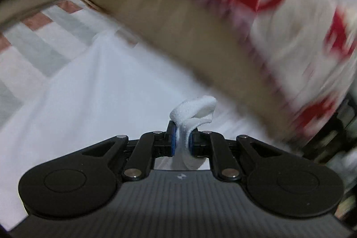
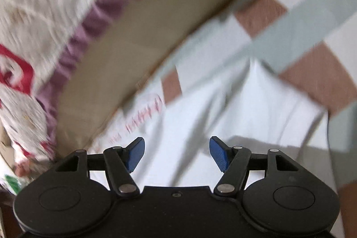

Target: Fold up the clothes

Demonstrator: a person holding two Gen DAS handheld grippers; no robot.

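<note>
Pinching white garment (image 1: 191,113) in left tongs (image 1: 181,141), right tongs (image 2: 177,154) wide apart, empty, headboard (image 1: 174,21) close ahead

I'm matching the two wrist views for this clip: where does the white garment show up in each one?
Left wrist: the white garment fills the lower left and centre; a bunched edge of it is pinched in the left gripper.
Right wrist: it lies centre to right, beyond the open right gripper, which holds nothing.
Shared landmark: the checked bedcover underneath, beside a tan board.
</note>
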